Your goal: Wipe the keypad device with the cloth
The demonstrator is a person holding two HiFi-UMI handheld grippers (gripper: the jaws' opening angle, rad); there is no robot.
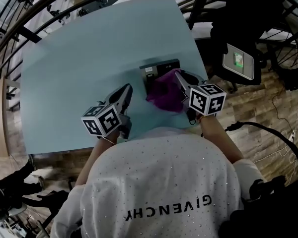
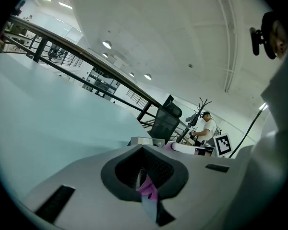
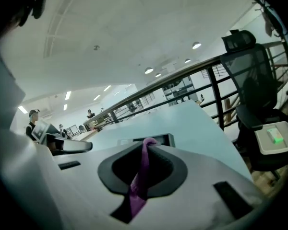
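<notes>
The right gripper (image 1: 182, 81) is clamped on the purple cloth (image 1: 164, 94), a fold of it running up between the jaws in the right gripper view; the rest drapes over the near right part of the keypad device (image 1: 159, 69), which lies flat on the table at about 1 o'clock from the person, so the grip looks meant for dragging fabric across its face. The left gripper (image 1: 126, 92) sits at 9 o'clock of the device, near it but apart, jaws drawn narrow; a purple fleck shows in the slit, probably the cloth seen beyond rather than anything pinched; it seems placed to steady the device's left edge. The table (image 1: 89, 53) is a smooth pale blue sheet; wood-plank floor (image 1: 273, 128) lies at 3 o'clock; a black office chair (image 3: 249, 75) carrying a pale green-lit box (image 1: 240, 60) stands at 2 o'clock; dark railings (image 3: 182, 87) run beyond the far edge under ceiling lights.
</notes>
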